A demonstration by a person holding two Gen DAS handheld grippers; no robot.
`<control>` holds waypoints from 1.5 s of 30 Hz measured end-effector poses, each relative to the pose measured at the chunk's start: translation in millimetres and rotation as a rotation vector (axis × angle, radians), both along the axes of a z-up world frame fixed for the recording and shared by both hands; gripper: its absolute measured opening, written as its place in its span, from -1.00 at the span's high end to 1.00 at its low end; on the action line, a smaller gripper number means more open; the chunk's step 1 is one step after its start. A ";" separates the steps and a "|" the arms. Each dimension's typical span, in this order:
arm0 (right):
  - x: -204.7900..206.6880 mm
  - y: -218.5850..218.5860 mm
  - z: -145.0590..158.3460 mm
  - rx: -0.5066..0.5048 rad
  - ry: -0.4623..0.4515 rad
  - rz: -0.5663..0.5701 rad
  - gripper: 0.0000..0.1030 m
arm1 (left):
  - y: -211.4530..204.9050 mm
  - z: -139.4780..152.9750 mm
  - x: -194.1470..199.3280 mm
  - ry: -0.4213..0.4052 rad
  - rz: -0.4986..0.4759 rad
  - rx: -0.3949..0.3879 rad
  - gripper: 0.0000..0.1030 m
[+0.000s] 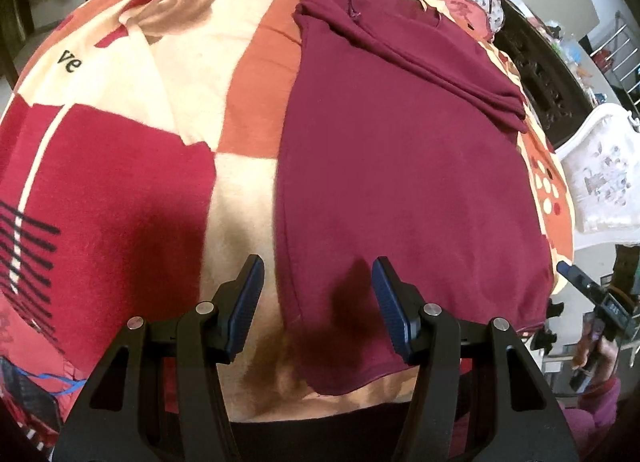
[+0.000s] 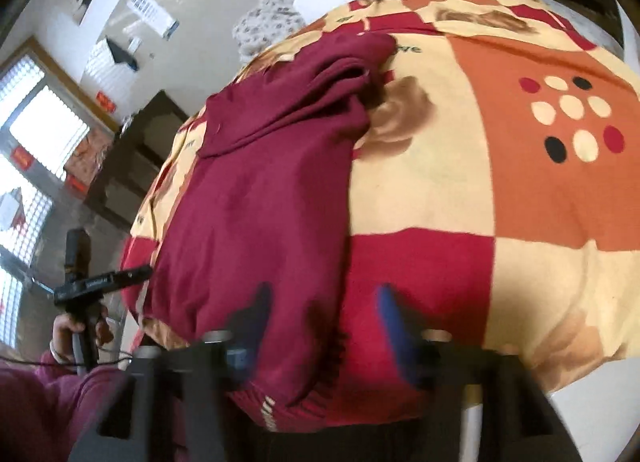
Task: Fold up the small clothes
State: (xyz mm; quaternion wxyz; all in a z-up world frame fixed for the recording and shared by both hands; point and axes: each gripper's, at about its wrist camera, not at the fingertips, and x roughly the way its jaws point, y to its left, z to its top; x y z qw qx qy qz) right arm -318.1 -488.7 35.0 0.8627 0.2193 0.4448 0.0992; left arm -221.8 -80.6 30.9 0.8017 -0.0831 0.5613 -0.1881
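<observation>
Maroon garment lengthwise ahead of both grippers

Maroon garment point(image 1: 400, 165) is seen on the bed's patterned blanket point(image 1: 120, 165), its near hem under the spread, empty left gripper point(image 1: 318, 298). From the right wrist, the garment point(image 2: 256, 197) runs away lengthwise; the right gripper point(image 2: 324, 326), blurred, is parted over its edge.

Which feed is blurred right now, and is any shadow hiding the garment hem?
Left wrist: sharp; the left gripper casts dark shadows over the maroon garment hem, edge still readable. Right wrist: right gripper is motion-blurred, bedspread softer, fisheye bulge in both.
</observation>
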 end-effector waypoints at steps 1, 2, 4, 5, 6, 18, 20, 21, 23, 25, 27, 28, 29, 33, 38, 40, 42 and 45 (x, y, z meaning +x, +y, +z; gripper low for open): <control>2.1 3.7 -2.5 0.000 0.011 0.008 -0.14 | -0.1 -0.7 -0.8 -0.001 0.003 0.004 -0.09; 4.7 7.7 -5.6 0.003 0.023 0.014 -0.14 | -0.4 -1.1 -1.8 -0.003 0.005 0.007 -0.09; 7.1 11.7 -9.1 0.009 0.034 0.015 -0.14 | -2.4 -1.1 -5.1 -0.011 0.001 0.030 -0.09; 8.4 14.1 -12.2 0.021 0.042 0.016 -0.14 | -3.5 -0.9 -6.3 -0.017 -0.005 0.041 -0.09; 6.0 13.4 -14.0 0.030 0.049 0.017 -0.14 | -4.3 -0.5 -7.6 -0.024 -0.010 0.052 -0.09; 2.6 21.1 -21.1 0.038 0.093 0.067 -0.14 | -2.2 -0.8 -18.2 -0.005 -0.027 0.022 -0.09; 1.7 22.9 -22.0 0.044 0.101 0.083 -0.15 | 0.8 -1.9 -21.1 0.012 -0.034 -0.010 -0.09; 1.6 23.6 -22.8 0.048 0.106 0.091 -0.15 | 2.7 -3.1 -22.1 0.023 -0.038 -0.028 -0.09; 1.6 24.5 -24.7 0.061 0.113 0.102 -0.15 | 6.3 -7.0 -23.8 0.052 -0.038 -0.060 -0.09; 1.3 24.9 -26.7 0.076 0.116 0.104 -0.16 | 9.6 -11.4 -24.3 0.074 -0.035 -0.084 -0.09; 1.6 25.5 -29.2 0.096 0.121 0.107 -0.16 | 10.2 -11.8 -24.4 0.077 -0.028 -0.093 -0.09; 2.1 25.9 -30.5 0.105 0.125 0.110 -0.16 | 9.4 -11.6 -23.9 0.079 -0.030 -0.093 -0.09; 1.8 26.9 -31.2 0.111 0.128 0.114 -0.16 | 7.6 -11.6 -23.4 0.082 -0.035 -0.088 -0.09; 2.9 28.5 -32.6 0.125 0.135 0.131 -0.16 | -2.1 -14.0 -24.0 0.083 -0.061 -0.073 -0.25; 1.1 27.6 -38.6 0.201 0.140 0.132 -0.17 | -19.5 -15.8 -22.0 0.075 -0.108 -0.058 -0.47; 0.7 30.4 -39.4 0.213 0.125 0.148 -0.17 | -26.4 -16.5 -22.1 0.067 -0.141 -0.045 -0.47; 0.9 35.3 -40.8 0.198 0.099 0.174 0.00 | -28.1 -17.3 -21.9 0.060 -0.153 -0.045 -0.44; 3.9 36.6 -48.4 0.246 0.105 0.180 0.46 | -25.7 -17.0 -19.1 0.060 -0.137 -0.044 0.43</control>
